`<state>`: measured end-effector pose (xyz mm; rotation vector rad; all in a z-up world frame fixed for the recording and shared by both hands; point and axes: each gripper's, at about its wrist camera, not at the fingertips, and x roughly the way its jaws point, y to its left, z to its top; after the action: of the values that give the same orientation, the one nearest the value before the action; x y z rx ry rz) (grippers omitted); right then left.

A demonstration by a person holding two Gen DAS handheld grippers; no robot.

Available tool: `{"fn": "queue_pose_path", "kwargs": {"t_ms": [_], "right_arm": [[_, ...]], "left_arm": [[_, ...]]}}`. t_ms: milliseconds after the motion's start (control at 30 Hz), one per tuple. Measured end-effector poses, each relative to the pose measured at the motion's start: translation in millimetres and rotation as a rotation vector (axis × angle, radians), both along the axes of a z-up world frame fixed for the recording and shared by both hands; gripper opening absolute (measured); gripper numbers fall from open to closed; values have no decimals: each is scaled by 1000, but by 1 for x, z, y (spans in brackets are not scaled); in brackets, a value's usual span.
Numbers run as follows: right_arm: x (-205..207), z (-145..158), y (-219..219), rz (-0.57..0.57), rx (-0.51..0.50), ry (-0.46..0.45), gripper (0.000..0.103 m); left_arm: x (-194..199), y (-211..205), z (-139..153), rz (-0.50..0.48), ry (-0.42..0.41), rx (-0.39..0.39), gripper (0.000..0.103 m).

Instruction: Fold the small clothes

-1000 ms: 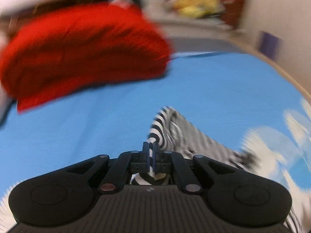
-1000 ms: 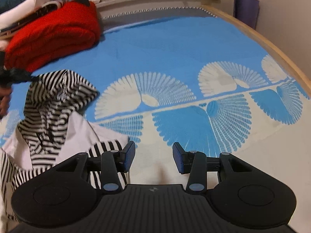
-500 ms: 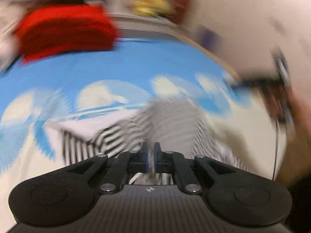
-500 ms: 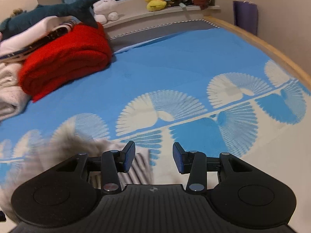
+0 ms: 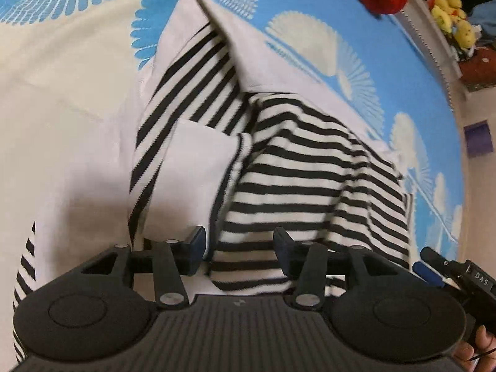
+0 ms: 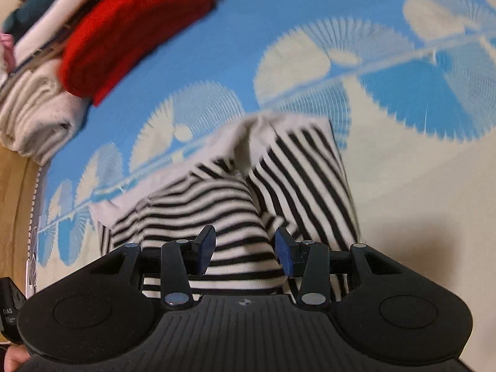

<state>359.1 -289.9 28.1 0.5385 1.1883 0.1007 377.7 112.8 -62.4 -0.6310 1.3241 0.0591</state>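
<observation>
A small black-and-white striped garment point(image 5: 279, 161) with white lining lies rumpled on the blue and cream patterned sheet point(image 5: 62, 71). It also shows in the right wrist view point(image 6: 241, 204), partly folded over itself. My left gripper point(image 5: 240, 246) is open just above the striped cloth and holds nothing. My right gripper point(image 6: 245, 249) is open over the same garment from the other side, also empty. The right gripper's body point(image 5: 455, 276) shows at the lower right of the left wrist view.
A folded red blanket point(image 6: 133, 28) lies on a pile of white and cream linens point(image 6: 34, 108) at the far left. Yellow plush toys point(image 5: 449, 12) sit on a ledge beyond the bed. A wooden bed edge point(image 6: 12, 210) runs along the left.
My left gripper has opened and let go of the striped garment, which now lies on the sheet. Both grippers have swung down over the garment.
</observation>
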Motion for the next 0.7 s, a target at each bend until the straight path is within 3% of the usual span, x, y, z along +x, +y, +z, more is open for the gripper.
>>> {"fn": "queue_pose_path", "kwargs": {"t_ms": [67,100,133,167,200,233,333,467,567,633,700], "right_arm": [[5,-11,3,-13,-27,34,48],[7,-17,5,-18,-39,49,48],[8,-22,6,-16,-43,59,48],[10,-26,10,-9,-46,68,48],[11,-29,13,1,-48,71,48],[12,-30,17,9,-49,72,47],[12,-22,20,-6,-5,30,6],[3,27,4,-104,158,-235,3],[-8,49,-13,-152,255,-361,3],[-12,40,-22,-169,294,-317,3],[-10,16,-24,-131,232,-141,3]], "left_arm": [[1,0,-8,4,18,9,51],[0,-2,-11,-3,21,4,43],[-1,-4,-9,-12,13,4,19],[-1,-5,-8,-23,-2,10,5],[0,-5,-6,-31,-20,13,1],[1,-5,-1,-29,-48,19,1],[0,1,29,-14,-184,59,1],[-12,18,81,37,-453,23,0],[-23,30,101,66,-563,14,0],[-23,37,93,73,-505,18,1],[-16,38,63,36,-289,52,1]]}}
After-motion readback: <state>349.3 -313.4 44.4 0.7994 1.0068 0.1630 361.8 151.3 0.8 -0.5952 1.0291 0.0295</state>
